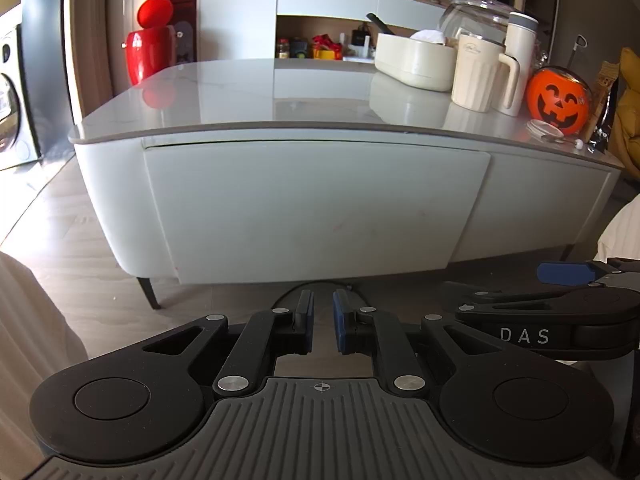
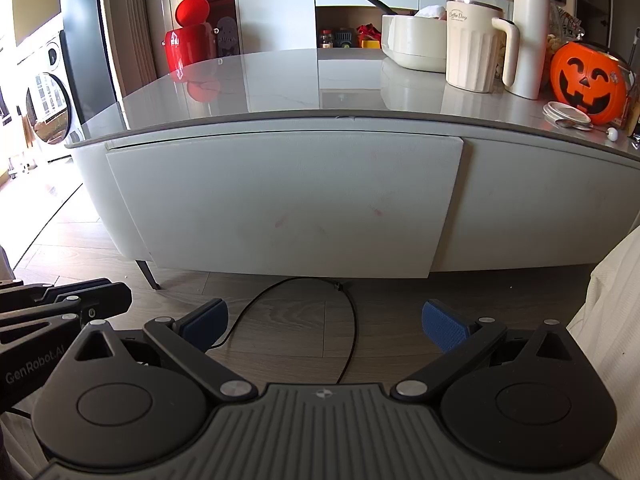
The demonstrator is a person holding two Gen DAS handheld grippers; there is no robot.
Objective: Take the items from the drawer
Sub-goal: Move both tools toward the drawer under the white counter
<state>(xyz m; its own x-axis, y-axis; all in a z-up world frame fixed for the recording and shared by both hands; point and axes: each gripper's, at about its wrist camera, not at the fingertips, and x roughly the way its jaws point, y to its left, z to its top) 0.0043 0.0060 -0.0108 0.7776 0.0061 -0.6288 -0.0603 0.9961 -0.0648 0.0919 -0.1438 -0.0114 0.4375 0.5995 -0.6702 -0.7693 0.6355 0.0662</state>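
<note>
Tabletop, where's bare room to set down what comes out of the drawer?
The tabletop is bare across its left and middle, from the front edge back toward the red container. The right end is crowded: cream tub, ribbed cup, tall jug, pumpkin bucket, small lids.

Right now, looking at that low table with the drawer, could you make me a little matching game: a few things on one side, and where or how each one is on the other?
Things:
1. drawer front
2. pumpkin bucket
3. black cable
4. right gripper

Place or state:
A. lying on the wooden floor
B. jaws wide apart, nothing between them
C. closed, flush under the table top
D. standing on the table top at its right end

Pairs: 1-C, 2-D, 3-A, 4-B
</note>
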